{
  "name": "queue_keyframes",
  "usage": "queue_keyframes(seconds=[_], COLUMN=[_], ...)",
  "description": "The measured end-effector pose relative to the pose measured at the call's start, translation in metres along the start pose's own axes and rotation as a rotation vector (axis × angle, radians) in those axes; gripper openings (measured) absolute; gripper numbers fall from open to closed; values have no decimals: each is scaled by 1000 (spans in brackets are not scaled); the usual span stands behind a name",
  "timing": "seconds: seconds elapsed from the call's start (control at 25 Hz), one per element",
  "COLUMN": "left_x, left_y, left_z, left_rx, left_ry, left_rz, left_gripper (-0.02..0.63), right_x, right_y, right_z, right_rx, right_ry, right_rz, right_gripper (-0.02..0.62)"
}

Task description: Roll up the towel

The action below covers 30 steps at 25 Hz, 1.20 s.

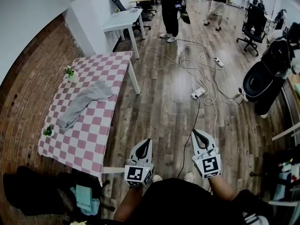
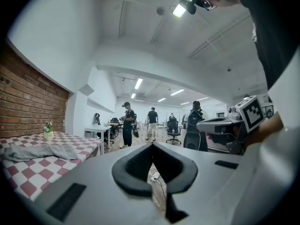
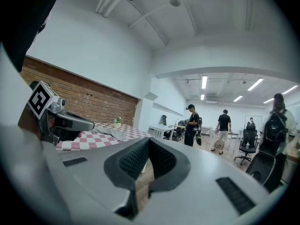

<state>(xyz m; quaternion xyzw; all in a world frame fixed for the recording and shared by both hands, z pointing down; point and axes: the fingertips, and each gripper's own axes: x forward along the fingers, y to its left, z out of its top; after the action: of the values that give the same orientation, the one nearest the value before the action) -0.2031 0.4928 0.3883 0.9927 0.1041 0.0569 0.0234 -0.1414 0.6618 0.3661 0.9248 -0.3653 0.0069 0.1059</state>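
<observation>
Two white plastic tongs with marker cubes: left tongs (image 1: 148,141), right tongs (image 1: 195,134). Ahead and left of them: one pink-and-white checked table (image 1: 86,146), one crumpled grey cloth towel (image 1: 84,102), two small green plants in white pots (image 1: 70,72) (image 1: 48,131). Farther ahead: one plain white table (image 1: 123,18), two white power strips (image 1: 198,93) (image 1: 218,62), two standing people (image 1: 170,8) (image 1: 216,1).

Left gripper (image 1: 148,140) and right gripper (image 1: 195,132) level, side by side, fingers (image 2: 132,166) together, empty
</observation>
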Motion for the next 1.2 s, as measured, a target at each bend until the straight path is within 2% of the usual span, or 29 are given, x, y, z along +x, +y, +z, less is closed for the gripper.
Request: queue_keyframes(seconds=[0.16,0.24,0.28,0.4,0.52,0.56,0.68,0.76,0.84,0.96,1.12,1.2], left_x=[-6,-9,-11,-16,-24,-28,-40,-46,-49,-48,-38,-27], left_y=[14,23,28,43,61,69,93,104,110,117,123,127], left_z=[2,1,1,0,4,6,11,10,5,-2,-8,-12], left_rx=[-3,-1,-1,-10,-7,4,11,-8,-5,-3,1,7], left_ry=[-16,-20,-18,-16,-48,-63,-86,-88,-76,-56,-36,-23], left_rz=[4,10,14,27,55,78,148,167,170,171,175,173], left_gripper=[-6,-6,56,185,330,392,521,582,594,594,592,591], right_x=[10,18,21,30,39,43,53,57,62,73,91,104], right_y=[15,24,28,38,44,46,54,58,61,68,70,67], right_z=[2,3,3,9,14,14,20,23,21,17,22,10], right_rx=[27,35,32,44,70,77,104,114,100,87,82,75], right_ry=[4,8,6,-9,-33,-39,-44,-36,-50,-52,10,-11], right_rz=[11,26,30,21,-4,-14,-42,-61,-61,-22,8,33], right_gripper=[-5,122,146,215,280,314,438,521,563,566,566,566])
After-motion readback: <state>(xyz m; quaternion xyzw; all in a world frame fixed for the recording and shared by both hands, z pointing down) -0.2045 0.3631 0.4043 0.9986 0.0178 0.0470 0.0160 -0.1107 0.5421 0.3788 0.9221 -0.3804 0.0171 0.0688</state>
